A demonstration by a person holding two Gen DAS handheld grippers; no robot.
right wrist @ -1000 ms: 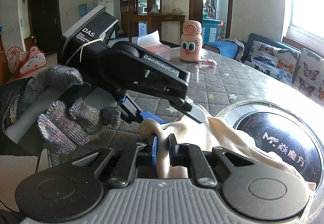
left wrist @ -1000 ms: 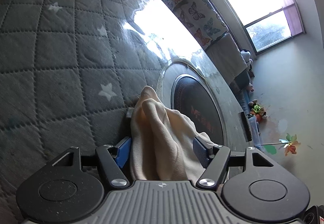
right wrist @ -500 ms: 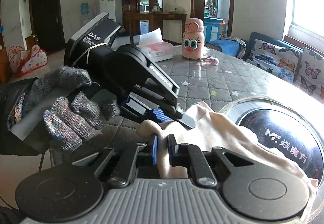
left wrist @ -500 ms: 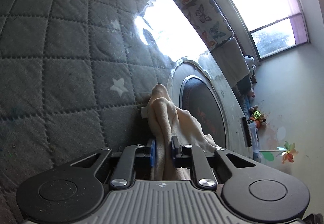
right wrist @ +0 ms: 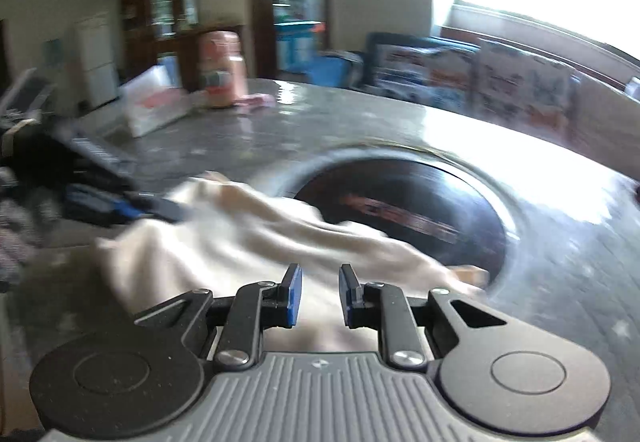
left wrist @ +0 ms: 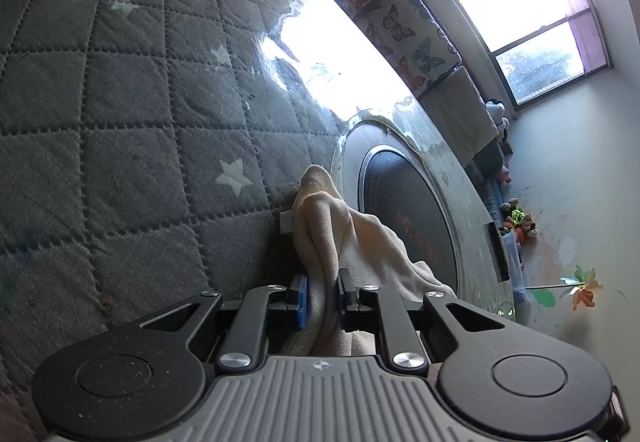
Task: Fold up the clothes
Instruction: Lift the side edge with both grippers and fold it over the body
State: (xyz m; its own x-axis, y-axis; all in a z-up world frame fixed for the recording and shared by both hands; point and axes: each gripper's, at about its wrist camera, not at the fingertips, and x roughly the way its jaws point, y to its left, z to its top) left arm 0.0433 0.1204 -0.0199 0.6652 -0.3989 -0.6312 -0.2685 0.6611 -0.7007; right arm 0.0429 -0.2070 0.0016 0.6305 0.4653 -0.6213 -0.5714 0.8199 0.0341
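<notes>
A cream cloth is pinched between the blue-padded jaws of the left gripper, its bunched fold rising straight ahead of the fingertips and its loose end trailing off to the right of them. Ahead and to the left of those jaws lies a grey quilted table cover stitched with white stars; ahead and to the right sits a round dark inset ringed in metal.

The right gripper stands with its jaws spread — a clear gap between the blue pads and nothing held. The same cloth lies in a heap directly beyond and beneath those open jaws, draped from the table cover onto the rim of the dark inset ahead and to the right. The right wrist view is smeared by motion blur. Far ahead and to the left of the right jaws stand a pink bottle and a white tissue pack — both soft in outline.
</notes>
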